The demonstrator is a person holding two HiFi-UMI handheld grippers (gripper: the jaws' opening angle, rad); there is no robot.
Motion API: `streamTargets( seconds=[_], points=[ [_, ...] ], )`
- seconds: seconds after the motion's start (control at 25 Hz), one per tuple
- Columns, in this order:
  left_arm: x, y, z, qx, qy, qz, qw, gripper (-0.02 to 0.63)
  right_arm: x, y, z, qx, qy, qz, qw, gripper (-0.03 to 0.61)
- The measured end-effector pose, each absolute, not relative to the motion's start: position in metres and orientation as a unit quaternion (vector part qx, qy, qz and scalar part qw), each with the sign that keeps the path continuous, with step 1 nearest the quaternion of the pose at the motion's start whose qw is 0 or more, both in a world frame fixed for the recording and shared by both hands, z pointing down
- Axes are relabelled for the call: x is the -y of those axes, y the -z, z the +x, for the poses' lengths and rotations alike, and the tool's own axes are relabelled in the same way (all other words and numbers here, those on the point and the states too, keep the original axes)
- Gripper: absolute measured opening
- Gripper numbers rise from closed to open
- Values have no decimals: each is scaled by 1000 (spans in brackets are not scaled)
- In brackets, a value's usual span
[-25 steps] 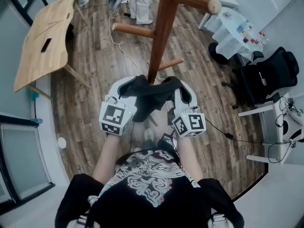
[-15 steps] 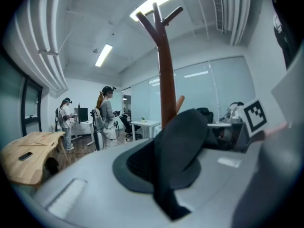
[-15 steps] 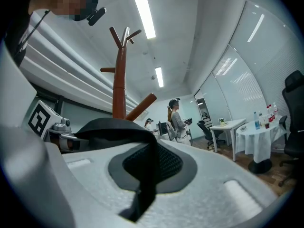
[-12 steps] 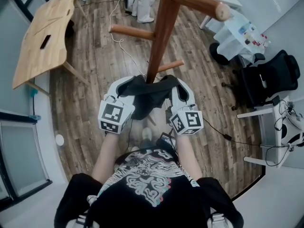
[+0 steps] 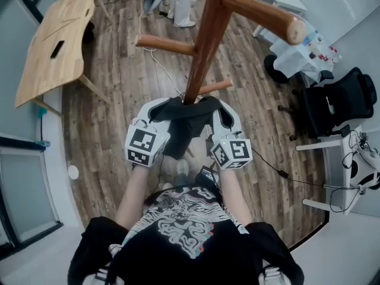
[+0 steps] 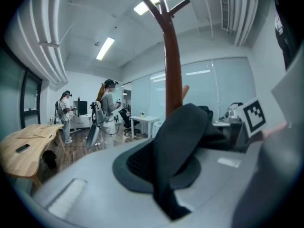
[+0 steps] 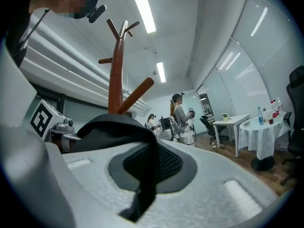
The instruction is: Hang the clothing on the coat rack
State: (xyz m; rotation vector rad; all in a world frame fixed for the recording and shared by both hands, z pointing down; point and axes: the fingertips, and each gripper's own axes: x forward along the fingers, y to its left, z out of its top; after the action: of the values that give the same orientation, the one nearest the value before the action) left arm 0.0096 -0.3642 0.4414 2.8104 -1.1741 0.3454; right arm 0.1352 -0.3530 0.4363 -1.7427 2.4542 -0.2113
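Note:
A dark grey garment (image 5: pixel 185 119) hangs stretched between my two grippers, just in front of the brown wooden coat rack pole (image 5: pixel 205 40). My left gripper (image 5: pixel 159 108) is shut on the garment's left end; the cloth (image 6: pixel 178 146) runs out from between its jaws. On the other end my right gripper (image 5: pixel 218 108) is shut too, with the fabric (image 7: pixel 142 146) pinched between its jaws. The rack's pegs (image 5: pixel 264 18) branch out above and to the sides. Seen along the jaws, the pole (image 6: pixel 172 65) rises straight ahead of both grippers (image 7: pixel 115 75).
A light wooden table (image 5: pixel 53 43) stands at the left. A white-clothed table (image 5: pixel 294 52) with bottles and a black office chair (image 5: pixel 335 103) are at the right. A person (image 5: pixel 178 2) stands beyond the rack, cables trail over the wood floor, and two people (image 6: pixel 107 113) show further off.
Both grippers have shifted slightly up and toward the rack pole with the garment still between them. The upper peg now looms larger in the head view.

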Motion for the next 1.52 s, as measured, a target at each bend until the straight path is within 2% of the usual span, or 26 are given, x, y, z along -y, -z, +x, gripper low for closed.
streamTargets(
  seconds=[0.84,1.52],
  points=[
    [359,-500,6,365,-118,918,103,2,350,-488,118,-812,112,-573,31,11],
    [336,-537,36,318,-130,927,150,2,333,-519,105,-816,146,-560,9,11]
  ],
)
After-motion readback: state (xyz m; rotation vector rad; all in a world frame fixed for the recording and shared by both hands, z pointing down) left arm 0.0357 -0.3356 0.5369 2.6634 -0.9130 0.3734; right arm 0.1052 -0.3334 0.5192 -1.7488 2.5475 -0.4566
